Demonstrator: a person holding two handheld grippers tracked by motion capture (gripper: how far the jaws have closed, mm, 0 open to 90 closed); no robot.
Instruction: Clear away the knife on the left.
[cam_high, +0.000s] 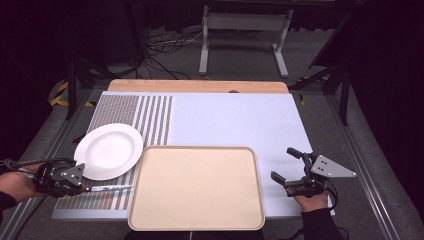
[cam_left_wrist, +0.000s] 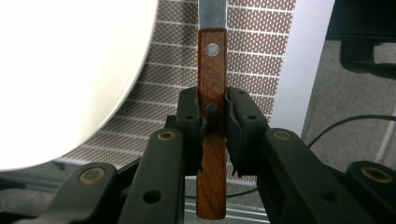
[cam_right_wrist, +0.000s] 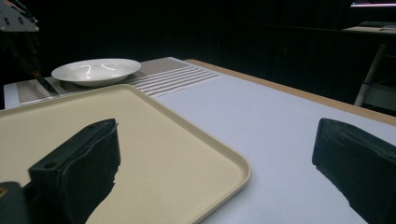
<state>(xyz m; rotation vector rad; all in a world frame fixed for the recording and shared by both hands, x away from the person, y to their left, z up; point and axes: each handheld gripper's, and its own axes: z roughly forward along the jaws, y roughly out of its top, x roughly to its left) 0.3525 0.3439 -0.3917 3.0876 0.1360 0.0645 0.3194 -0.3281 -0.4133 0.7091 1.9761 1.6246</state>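
The left gripper has its jaws pinched narrow on the wooden handle of a knife, and the worry is how little of that handle they cover: the pads sit across the lower rivet only, so the long steel blade could lever the knife round in the grip and let it swing or slip out if the hand tilts or moves briskly. The white plate lies just beside it near the table's left edge, and a wide sweep could clip its rim and skate it across the striped mat. The knife itself has a reddish-brown wooden handle with two metal rivets and a plain flat blade; in the high view it lies level over the patterned mat near the table's front-left corner, blade tip pointing toward the beige tray. The right gripper rests with jaws wide apart and empty near the table's front-right corner, beside the tray.
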